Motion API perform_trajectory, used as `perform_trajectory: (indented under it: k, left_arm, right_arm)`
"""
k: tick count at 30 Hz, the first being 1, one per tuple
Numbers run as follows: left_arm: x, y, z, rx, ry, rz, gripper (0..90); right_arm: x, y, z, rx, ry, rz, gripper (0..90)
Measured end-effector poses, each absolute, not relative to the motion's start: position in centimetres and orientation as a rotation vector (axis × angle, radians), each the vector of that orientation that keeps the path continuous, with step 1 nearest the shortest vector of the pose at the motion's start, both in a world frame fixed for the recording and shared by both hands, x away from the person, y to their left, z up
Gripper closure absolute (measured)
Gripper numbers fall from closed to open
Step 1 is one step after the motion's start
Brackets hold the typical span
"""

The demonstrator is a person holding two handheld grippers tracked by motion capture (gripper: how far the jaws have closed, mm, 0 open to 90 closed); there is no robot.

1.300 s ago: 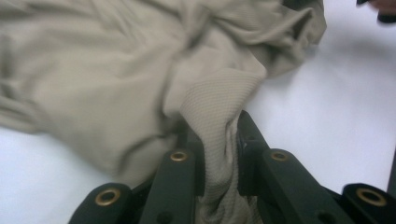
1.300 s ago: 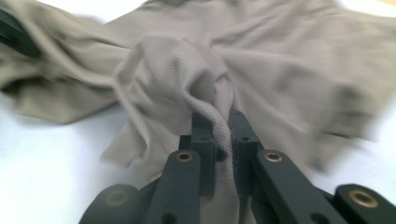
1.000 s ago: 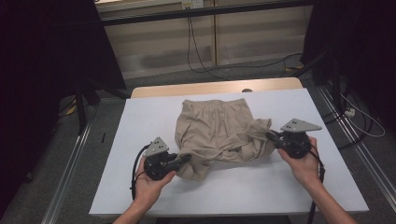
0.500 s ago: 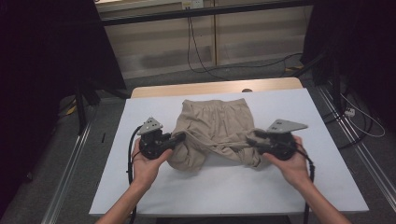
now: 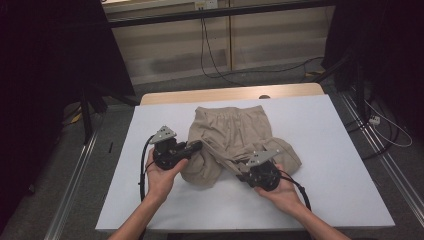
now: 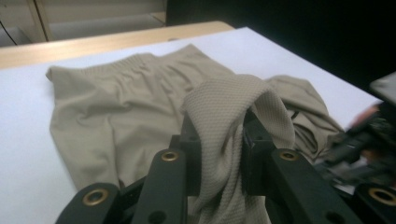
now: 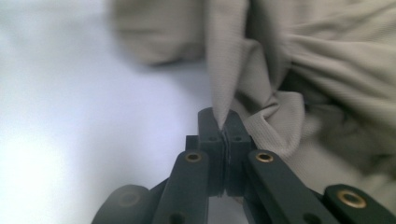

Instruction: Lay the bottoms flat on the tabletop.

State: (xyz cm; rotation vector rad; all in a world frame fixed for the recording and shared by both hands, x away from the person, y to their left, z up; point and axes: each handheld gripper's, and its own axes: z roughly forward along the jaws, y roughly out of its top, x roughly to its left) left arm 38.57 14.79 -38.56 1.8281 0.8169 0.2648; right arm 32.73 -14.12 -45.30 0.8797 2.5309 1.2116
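Beige shorts [image 5: 230, 130] lie crumpled on the white table, waistband at the far side. My left gripper [image 5: 196, 146] is at the shorts' left leg. In the left gripper view its jaws [image 6: 219, 140] hold a thick fold of the shorts [image 6: 116, 107]; they have just been opening slightly, and the cloth still fills the gap. My right gripper [image 5: 242, 174] sits at the near middle of the shorts. Its jaws have just closed, and in the right gripper view they [image 7: 223, 128] pinch a thin edge of the shorts [image 7: 327, 60]. A taut strip of cloth runs up from them.
The white table [image 5: 340, 150] has bare surface to the left, right and front of the shorts. A wooden strip [image 5: 225, 94] borders its far edge. Cables [image 5: 210, 55] lie on the floor behind, and metal rails [image 5: 380, 145] run along both sides.
My right gripper has moved left and toward the near edge, and the shorts' right leg is now bunched inward. My left gripper has shifted slightly away from the near edge with its fold.
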Motion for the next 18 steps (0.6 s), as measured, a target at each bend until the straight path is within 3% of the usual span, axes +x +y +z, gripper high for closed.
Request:
perform_trajectory:
  k: [10, 15, 18]
  left_arm:
    - [37.7, 14.0, -39.0, 1.867, 0.774, 0.235, 70.5]
    - [36.9, 14.2, -39.3, 1.879, 0.754, 0.256, 52.7]
    - [35.9, 14.9, -39.0, 1.877, 0.749, 0.259, 47.3]
  right_arm:
    - [27.0, -11.6, -44.3, 0.781, 2.676, 1.392, 86.6]
    - [27.7, -12.3, -44.1, 0.809, 2.601, 1.338, 47.2]
    - [28.7, -13.7, -43.7, 0.877, 2.522, 1.353, 41.8]
